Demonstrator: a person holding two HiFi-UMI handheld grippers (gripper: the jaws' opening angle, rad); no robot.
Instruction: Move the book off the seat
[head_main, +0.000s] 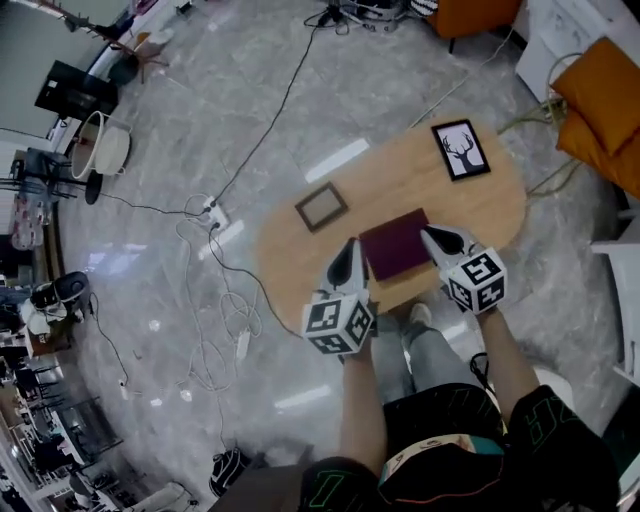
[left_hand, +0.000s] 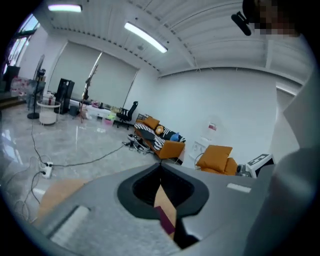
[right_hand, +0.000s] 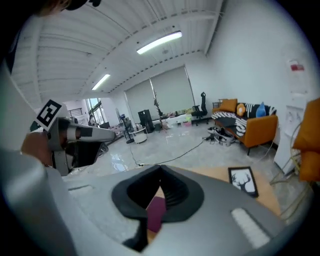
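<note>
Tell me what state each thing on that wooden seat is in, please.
Book: closed, flat on the seat.
Deer picture: flat, face up.
Small frame: lying flat.
Left gripper: jaws shut, beside the book.
Right gripper: jaws shut, beside the book.

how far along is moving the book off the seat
Nothing done yet: the book lies flat on the wooden seat. In hand: the left gripper and right gripper, jaws together, flank its two sides, neither holding it. Left: lift it and carry it off.
</note>
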